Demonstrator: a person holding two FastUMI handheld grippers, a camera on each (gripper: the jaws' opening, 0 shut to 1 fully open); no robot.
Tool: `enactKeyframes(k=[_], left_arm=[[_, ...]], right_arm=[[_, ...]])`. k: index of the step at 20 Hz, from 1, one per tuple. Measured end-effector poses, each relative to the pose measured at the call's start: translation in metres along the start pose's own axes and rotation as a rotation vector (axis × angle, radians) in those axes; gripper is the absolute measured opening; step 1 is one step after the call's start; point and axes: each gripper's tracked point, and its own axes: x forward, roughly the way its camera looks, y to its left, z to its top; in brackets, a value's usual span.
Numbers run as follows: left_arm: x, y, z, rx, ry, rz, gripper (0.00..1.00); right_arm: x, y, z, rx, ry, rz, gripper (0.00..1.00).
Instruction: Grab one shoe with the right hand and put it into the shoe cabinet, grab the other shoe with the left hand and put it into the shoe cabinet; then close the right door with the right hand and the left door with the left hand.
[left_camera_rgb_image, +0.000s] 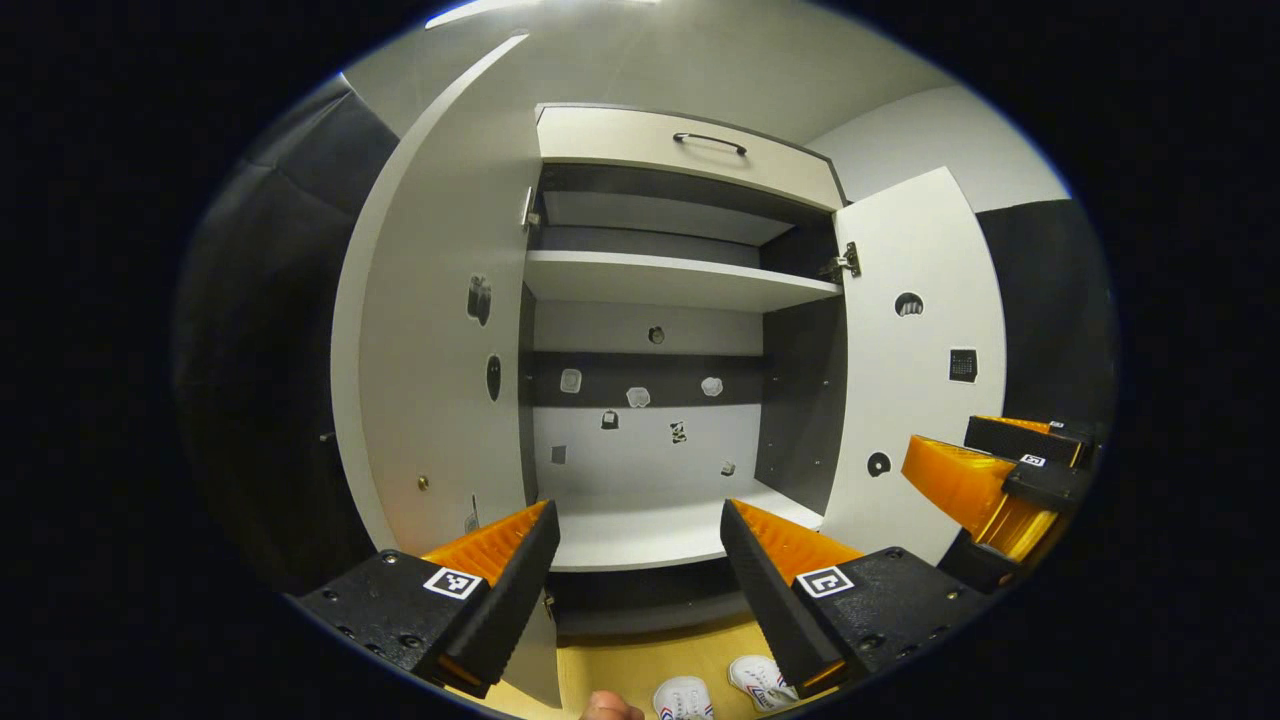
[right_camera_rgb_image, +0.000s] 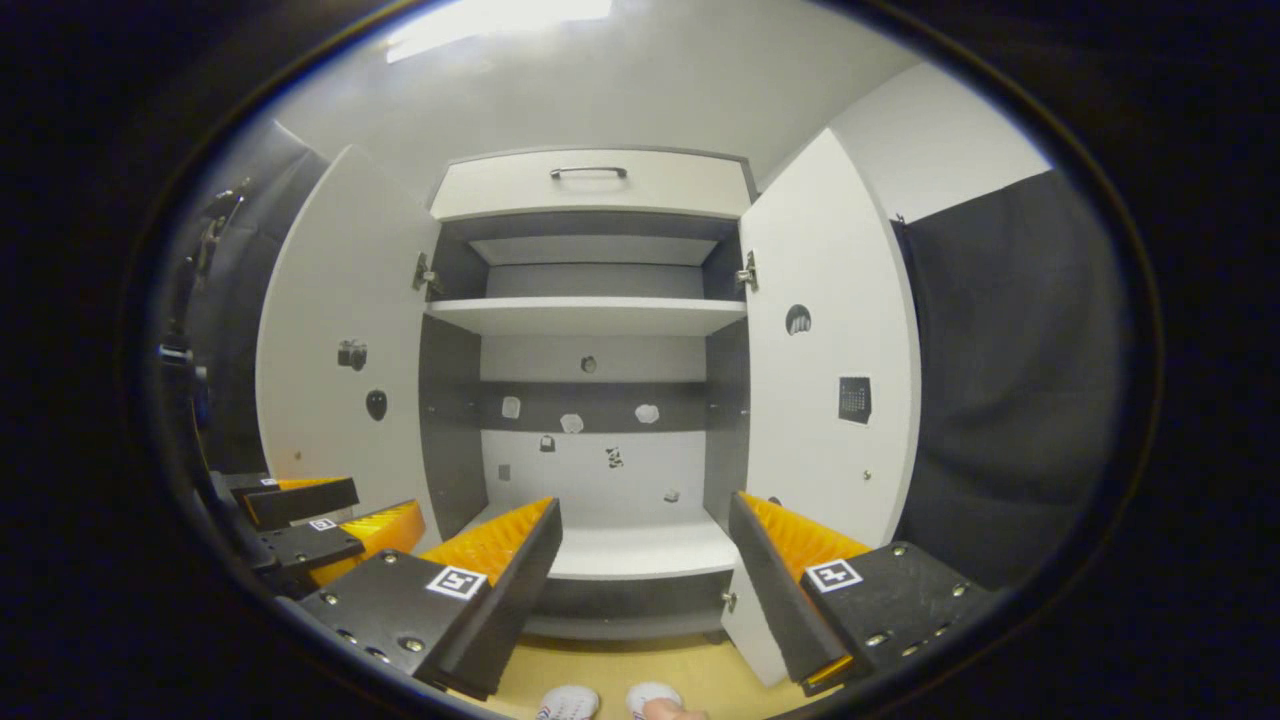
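Nothing of the task looks done yet. From the left: the left door (left_camera_rgb_image: 430, 340) stands swung wide, the cabinet (left_camera_rgb_image: 650, 525) has bare shelves, and the right door (left_camera_rgb_image: 915, 370) is open too. Both shoes (left_camera_rgb_image: 720, 690) sit on the floor in front of the cabinet, side by side, at the bottom edge of each view. The left gripper (left_camera_rgb_image: 640, 560) is spread open and empty; the right gripper (right_camera_rgb_image: 645, 560) likewise, both held up facing the cabinet. All four steps remain.

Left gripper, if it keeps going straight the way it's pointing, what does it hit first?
Probably nothing soon: the open left gripper points between the open doors into the shoe cabinet, over its bottom shelf. The back panel looks first, though depth is unclear.
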Motion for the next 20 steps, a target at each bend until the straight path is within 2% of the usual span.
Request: enactKeyframes(k=[15, 20], left_arm=[[-0.015, 0.006, 0.000, -0.010, -0.001, 0.060, 0.98], [-0.016, 0.006, 0.002, -0.022, -0.009, 0.073, 0.98]], right_arm=[[-0.003, -0.005, -0.008, 0.013, 0.020, 0.025, 1.00], [0.000, -0.009, -0.032, 0.005, 0.057, 0.028, 1.00]])
